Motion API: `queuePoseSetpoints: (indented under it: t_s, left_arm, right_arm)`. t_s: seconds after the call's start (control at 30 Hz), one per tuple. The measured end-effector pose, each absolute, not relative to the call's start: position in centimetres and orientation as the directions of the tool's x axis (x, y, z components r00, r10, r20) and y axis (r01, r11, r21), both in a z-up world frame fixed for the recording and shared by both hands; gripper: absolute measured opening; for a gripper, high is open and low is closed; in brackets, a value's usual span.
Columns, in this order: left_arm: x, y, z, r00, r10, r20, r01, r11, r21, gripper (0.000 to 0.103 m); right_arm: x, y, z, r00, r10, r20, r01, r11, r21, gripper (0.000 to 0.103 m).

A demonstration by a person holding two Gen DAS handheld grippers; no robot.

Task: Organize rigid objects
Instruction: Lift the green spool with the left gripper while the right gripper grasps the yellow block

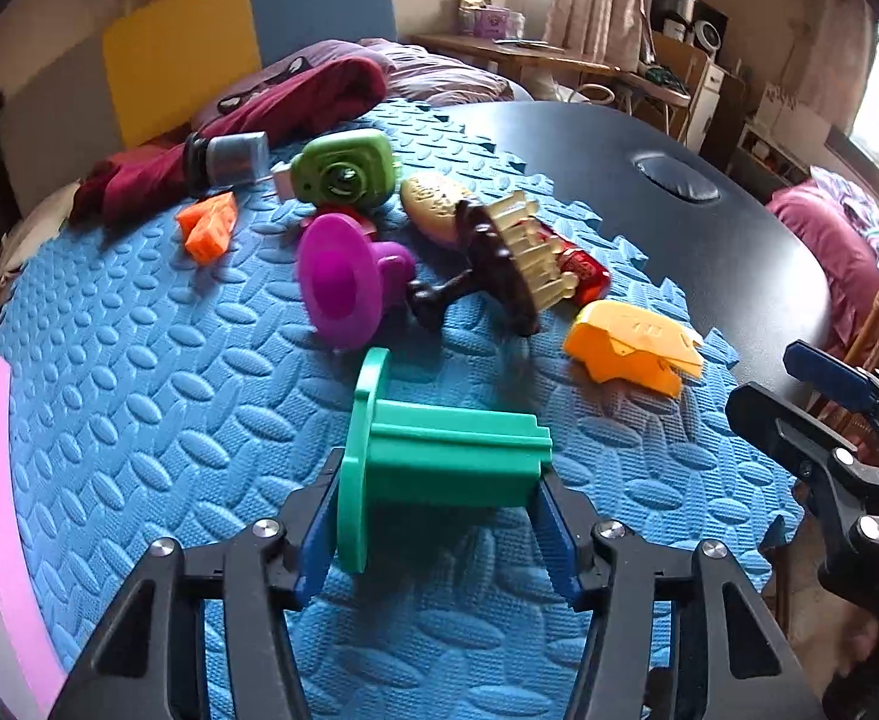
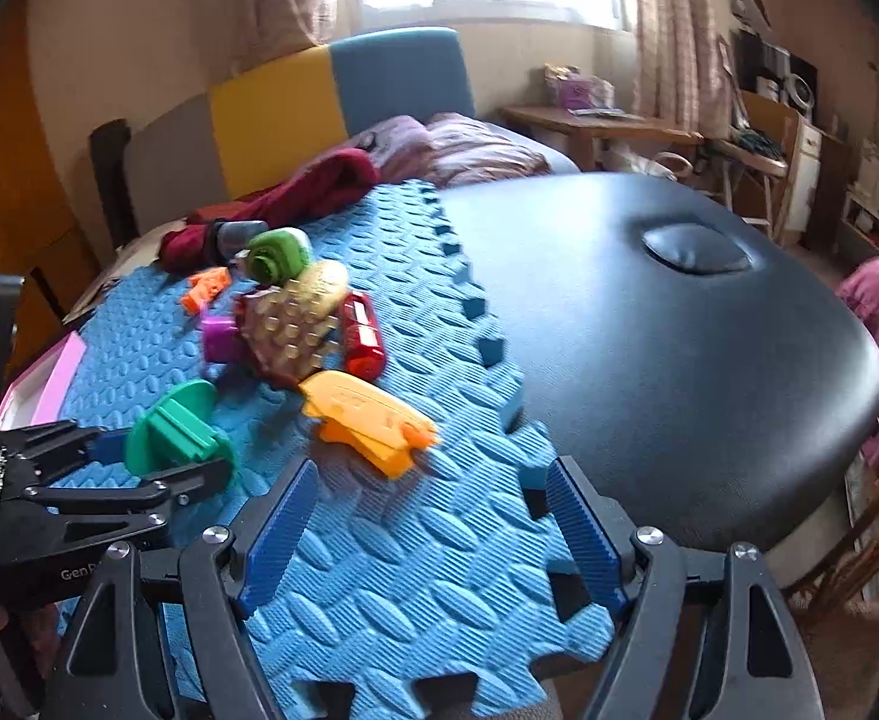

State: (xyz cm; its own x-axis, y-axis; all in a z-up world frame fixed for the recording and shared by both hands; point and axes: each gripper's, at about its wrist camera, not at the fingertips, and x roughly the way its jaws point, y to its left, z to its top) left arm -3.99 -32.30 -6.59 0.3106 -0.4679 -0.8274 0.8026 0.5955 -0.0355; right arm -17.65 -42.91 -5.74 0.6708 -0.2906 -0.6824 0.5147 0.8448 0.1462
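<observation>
From the left wrist camera, the left gripper (image 1: pixel 439 516) squeezes the green plastic flanged piece (image 1: pixel 439 456) between its blue pads (image 1: pixel 313 540), near the front of the blue foam mat (image 1: pixel 139 420) — held by its ribbed body so the wide disc sticks out sideways. Behind it lie the purple funnel toy (image 1: pixel 343 282), brown brush (image 1: pixel 499 264) and orange clip (image 1: pixel 631 348). From the right wrist camera, the right gripper (image 2: pixel 433 534) hangs wide open with nothing in it over the mat's front edge, near the orange clip (image 2: pixel 367 420) — probably its next pick.
</observation>
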Motion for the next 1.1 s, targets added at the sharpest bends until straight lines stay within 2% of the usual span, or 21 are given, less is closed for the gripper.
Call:
queuePoseSetpoints:
  t_s: [0.23, 0.47, 0.63, 0.7, 0.97, 1.1]
  left_arm:
    - [-4.2, -30.5, -6.6, 0.305, -0.489, -0.817, 0.808, 0.587, -0.05, 0.058]
    - [-4.4, -28.6, -6.6, 0.303, -0.492, -0.816, 0.805, 0.591, -0.058, 0.058]
    - [-4.7, -27.7, -6.4, 0.29, -0.501, -0.816, 0.806, 0.587, -0.074, 0.058]
    - [-4.8, -27.3, -6.4, 0.285, -0.505, -0.815, 0.805, 0.588, -0.082, 0.058]
    - [-4.4, -25.7, -6.1, 0.273, -0.522, -0.808, 0.784, 0.608, -0.127, 0.057]
    - [-4.5, -25.3, -5.8, 0.275, -0.532, -0.801, 0.783, 0.608, -0.136, 0.057]
  right_arm:
    - [-15.0, -42.7, -6.1, 0.672, -0.243, -0.7, 0.419, 0.904, 0.088, 0.08]
    - [-11.9, -43.2, -7.5, 0.617, -0.22, -0.756, 0.333, 0.943, -0.002, 0.069]
    - [-11.0, -43.1, -8.2, 0.604, -0.18, -0.776, 0.272, 0.962, -0.012, 0.067]
    - [-10.7, -42.9, -8.5, 0.599, -0.164, -0.784, 0.266, 0.964, 0.002, 0.055]
    - [-10.9, -42.3, -8.4, 0.62, -0.16, -0.768, 0.311, 0.949, 0.053, 0.031]
    - [-11.3, -42.0, -8.4, 0.634, -0.145, -0.76, 0.34, 0.934, 0.106, 0.027]
